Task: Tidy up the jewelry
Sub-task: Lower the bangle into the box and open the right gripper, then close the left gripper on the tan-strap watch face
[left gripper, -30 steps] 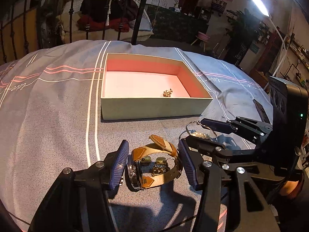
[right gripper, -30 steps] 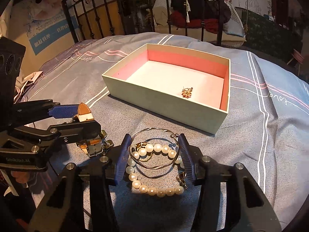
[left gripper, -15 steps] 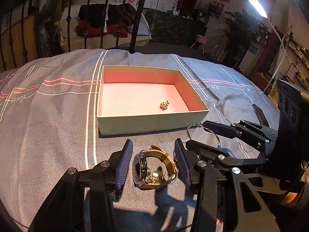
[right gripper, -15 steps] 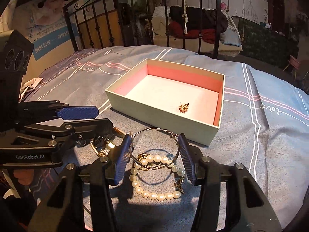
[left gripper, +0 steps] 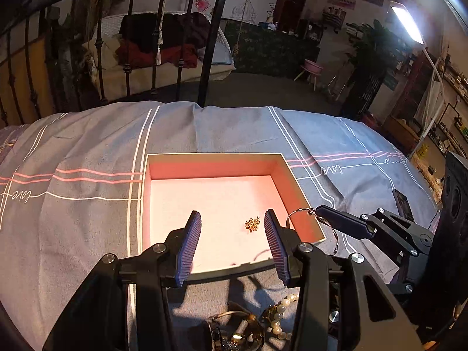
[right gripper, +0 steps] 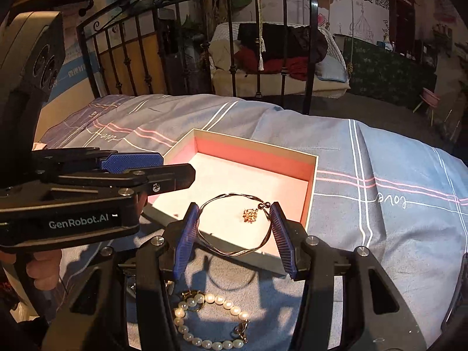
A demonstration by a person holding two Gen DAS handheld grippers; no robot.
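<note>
An open box with a pink lining (left gripper: 225,158) (right gripper: 257,146) lies on the bed, a small gold brooch (left gripper: 252,224) (right gripper: 249,216) inside it. My right gripper (right gripper: 234,234) is shut on a thin twisted bangle (right gripper: 204,234) and holds it raised over the box's near edge; the bangle also shows in the left wrist view (left gripper: 327,222). My left gripper (left gripper: 232,248) is open and empty above the box's near side. A watch (left gripper: 234,333) lies on the sheet below it. A pearl bracelet (right gripper: 210,321) (left gripper: 278,316) lies next to the watch.
The bed has a grey-blue sheet (left gripper: 73,219) with white and pink stripes. A black iron bed frame (left gripper: 210,29) (right gripper: 231,44) stands at the far end. A phone (left gripper: 402,204) lies on the sheet to the right.
Both grippers have risen and moved toward the box. The right one closed on the bangle and lifted it off the pearls. The left one left the watch lying on the sheet.
</note>
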